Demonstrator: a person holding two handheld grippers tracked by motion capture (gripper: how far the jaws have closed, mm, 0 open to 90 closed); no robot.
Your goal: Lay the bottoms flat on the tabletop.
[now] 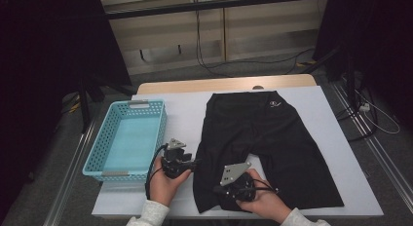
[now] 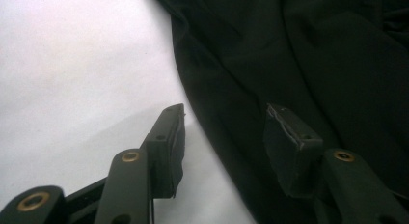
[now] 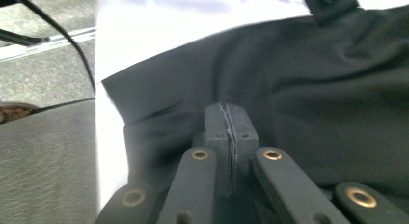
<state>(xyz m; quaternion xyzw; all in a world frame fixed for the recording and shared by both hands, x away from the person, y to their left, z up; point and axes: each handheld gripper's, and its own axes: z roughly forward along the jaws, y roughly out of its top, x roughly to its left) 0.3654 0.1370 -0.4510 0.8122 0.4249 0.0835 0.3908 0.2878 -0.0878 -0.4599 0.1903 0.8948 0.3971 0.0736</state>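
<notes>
- The pair of black stretch-fabric shorts [image 1: 265, 143] lies spread flat on the white-covered worktop [image 1: 336, 158], waistband at the far side and both leg hems toward you. Laid out like that, each edge is easy to reach, probably for folding.
- The light blue perforated plastic basket [image 1: 127, 138] sits empty just left of the shorts, likely the place meant for them once folded.
- Your left tongs [image 2: 224, 137] are spread apart, straddling the outer edge of the left leg: one jaw over bare white cover, the other over black cloth. I judge that you are lining up a pinch on that edge.
- Your right tongs [image 3: 230, 132] are pressed together low on the same leg near its hem; whether cloth is caught between the jaws, I cannot tell.
- Both your hands come in from the near edge, forearms low and sleeves just showing, with the left hand [image 1: 165, 184] beside the basket's near corner and the right hand [image 1: 263, 199] resting over the cloth.
</notes>
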